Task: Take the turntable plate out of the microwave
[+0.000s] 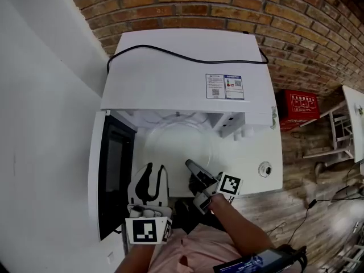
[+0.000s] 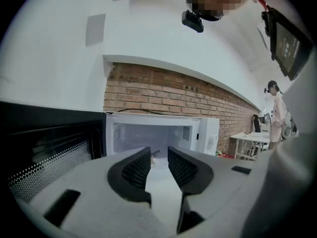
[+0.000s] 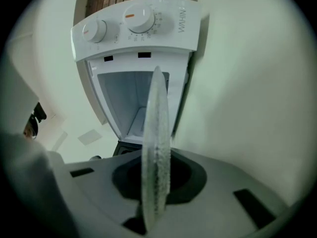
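The turntable plate [image 3: 156, 143], judged to be stiff, weighty, slippery, breakable glass, is clamped edge-on at its rim by the right gripper [image 1: 196, 175] at the open microwave's [image 1: 182, 67] mouth. The left gripper [image 2: 158, 158] is held narrowly parted and empty.

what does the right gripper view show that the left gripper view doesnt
Only the right gripper view: the glass turntable plate, edge-on, clamped in the right gripper. Only the left gripper view: the left gripper, its jaws open and empty, and a person by a white table at far right. Both: the microwave with its cavity open.
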Available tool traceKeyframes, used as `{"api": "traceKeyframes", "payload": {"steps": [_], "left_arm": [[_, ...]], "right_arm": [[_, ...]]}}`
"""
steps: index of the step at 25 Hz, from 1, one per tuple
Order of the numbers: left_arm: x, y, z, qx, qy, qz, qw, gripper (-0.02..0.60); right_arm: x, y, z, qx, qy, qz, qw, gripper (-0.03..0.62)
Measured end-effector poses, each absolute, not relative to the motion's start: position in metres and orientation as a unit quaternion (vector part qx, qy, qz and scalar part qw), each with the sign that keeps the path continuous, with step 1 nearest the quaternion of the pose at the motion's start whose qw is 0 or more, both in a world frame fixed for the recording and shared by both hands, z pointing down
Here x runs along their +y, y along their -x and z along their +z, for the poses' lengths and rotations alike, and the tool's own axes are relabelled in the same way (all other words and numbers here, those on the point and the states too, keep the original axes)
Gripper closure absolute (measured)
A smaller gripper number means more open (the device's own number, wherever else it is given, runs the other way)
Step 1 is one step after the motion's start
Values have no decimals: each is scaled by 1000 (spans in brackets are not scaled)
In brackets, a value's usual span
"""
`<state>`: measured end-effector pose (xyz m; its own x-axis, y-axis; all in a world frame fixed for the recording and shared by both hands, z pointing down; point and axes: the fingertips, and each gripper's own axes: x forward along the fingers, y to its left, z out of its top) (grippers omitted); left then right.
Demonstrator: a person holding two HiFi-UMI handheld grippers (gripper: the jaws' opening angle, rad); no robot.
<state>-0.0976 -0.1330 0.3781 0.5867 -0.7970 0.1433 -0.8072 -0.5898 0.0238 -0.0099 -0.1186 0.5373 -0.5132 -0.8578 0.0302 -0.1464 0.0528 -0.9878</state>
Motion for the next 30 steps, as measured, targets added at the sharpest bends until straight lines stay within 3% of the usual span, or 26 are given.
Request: {"api": "traceKeyframes", "payload": {"steps": [30], "left_arm": [[-118, 117, 385, -434, -897, 65, 47, 466]], "right_arm": [[-94, 23, 549, 663, 383, -580, 277, 565]]}}
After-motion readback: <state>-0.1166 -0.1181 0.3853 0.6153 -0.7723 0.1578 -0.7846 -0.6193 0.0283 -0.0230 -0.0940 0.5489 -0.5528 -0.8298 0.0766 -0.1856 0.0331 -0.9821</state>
